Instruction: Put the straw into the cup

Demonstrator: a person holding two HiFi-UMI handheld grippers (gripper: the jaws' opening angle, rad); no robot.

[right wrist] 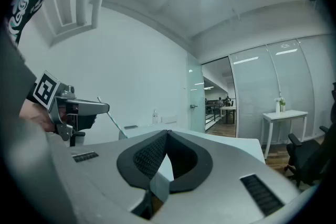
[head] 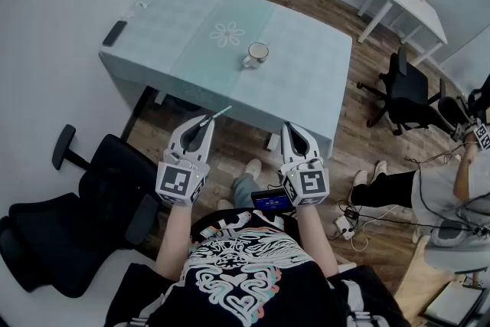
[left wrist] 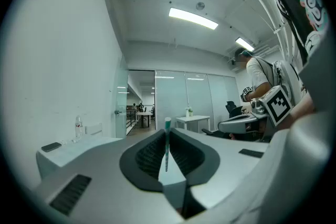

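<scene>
Straw pinched upright in the left gripper, right gripper clenched on nothing, only the head view shows the cup well ahead on the table.

Left claw: we hold it level, pointing straight ahead; its jaws are closed on a thin straw, whose end pokes out past the tips.
Right claw: level, alongside the left one and apart from it; its jaws meet at the tips with nothing between them.
Left forearm: bare, reaching forward from our body.
Right forearm: bare, reaching forward likewise.
Marker cubes: left and right, both facing up.
</scene>
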